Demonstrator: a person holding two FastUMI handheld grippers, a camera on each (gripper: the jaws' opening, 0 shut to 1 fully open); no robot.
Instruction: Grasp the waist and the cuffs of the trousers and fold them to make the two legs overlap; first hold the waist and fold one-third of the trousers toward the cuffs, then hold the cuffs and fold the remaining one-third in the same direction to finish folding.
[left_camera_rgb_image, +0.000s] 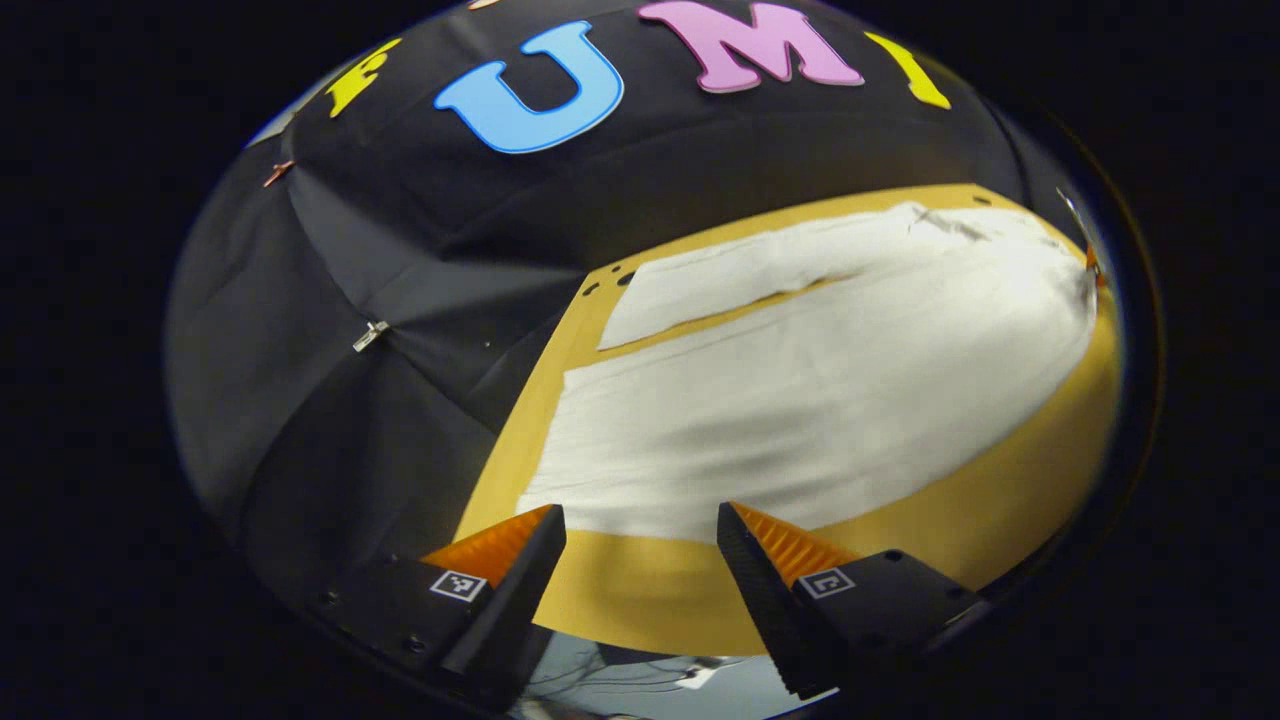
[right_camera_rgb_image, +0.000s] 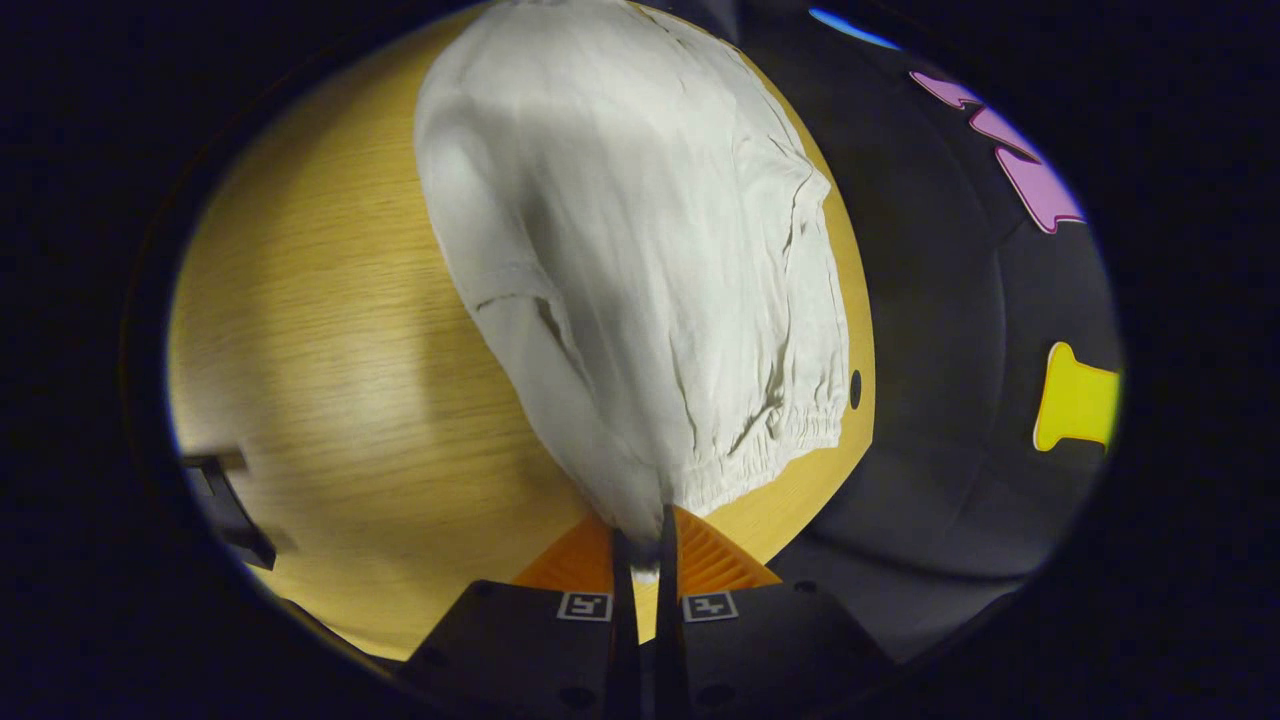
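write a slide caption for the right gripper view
Right gripper shut on the waist of white trousers on a wooden table.

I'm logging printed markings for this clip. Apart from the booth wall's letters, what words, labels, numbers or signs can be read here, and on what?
No readable words, brands or numbers.
Left gripper: a small square black-and-white marker on each finger, a pattern, not text.
Right gripper: the same kind of marker on each finger, no text.
White trousers: no tag or print visible.
Wooden table: plain, no marking.
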